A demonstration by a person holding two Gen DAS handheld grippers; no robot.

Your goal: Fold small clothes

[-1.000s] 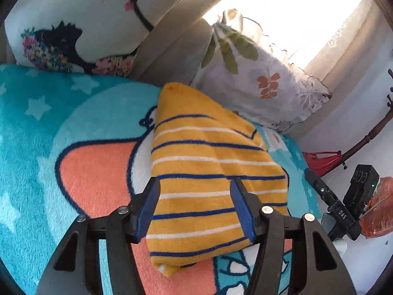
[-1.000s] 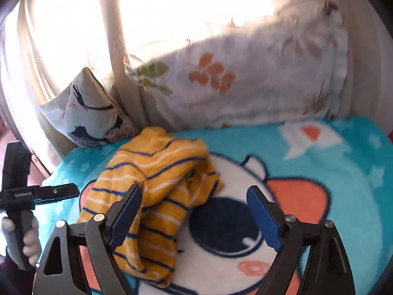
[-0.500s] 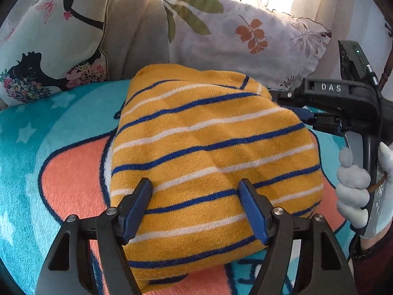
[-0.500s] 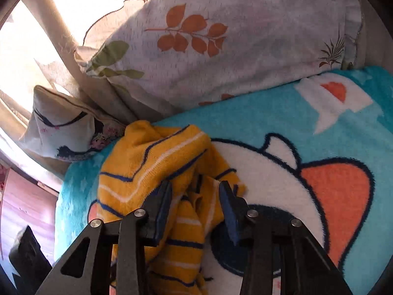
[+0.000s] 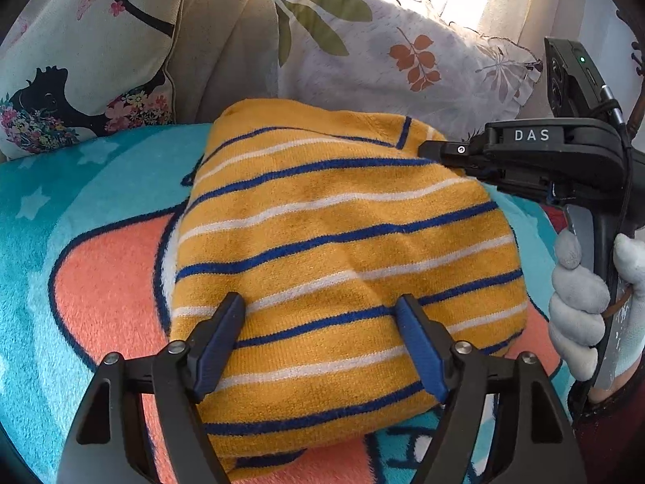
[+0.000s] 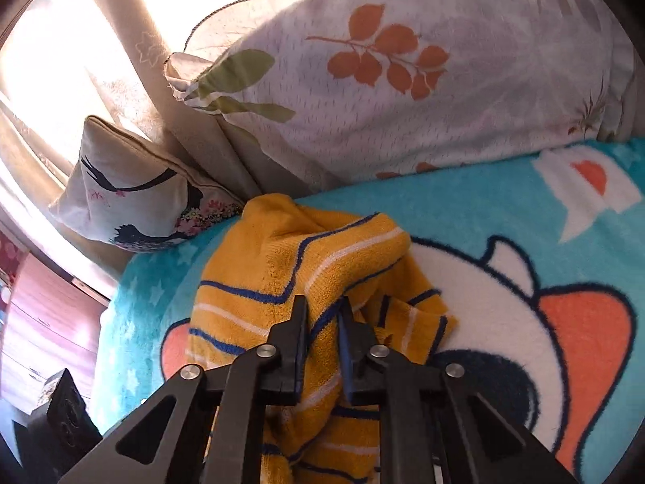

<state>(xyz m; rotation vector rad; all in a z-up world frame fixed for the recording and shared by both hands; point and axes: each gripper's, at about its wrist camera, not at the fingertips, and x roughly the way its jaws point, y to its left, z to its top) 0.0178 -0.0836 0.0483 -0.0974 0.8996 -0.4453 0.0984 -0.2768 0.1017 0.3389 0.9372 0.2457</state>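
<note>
A small yellow garment (image 5: 342, 250) with blue and white stripes lies folded on a turquoise cartoon blanket (image 5: 52, 218). My left gripper (image 5: 320, 314) is open, its blue pads spread over the garment's near edge. My right gripper (image 6: 322, 310) is shut on a fold of the same garment (image 6: 262, 278) at its far right edge. The right gripper also shows in the left wrist view (image 5: 447, 153), held by a gloved hand (image 5: 584, 302).
A leaf-print pillow (image 5: 387, 52) and a pillow with a black silhouette (image 5: 80, 48) stand against the back, with beige curtains and a bright window behind. The leaf pillow (image 6: 423, 80) stands close behind the garment.
My right gripper has closed from wide open onto the garment's fold. My left gripper has moved in closer over the garment and stayed open.
</note>
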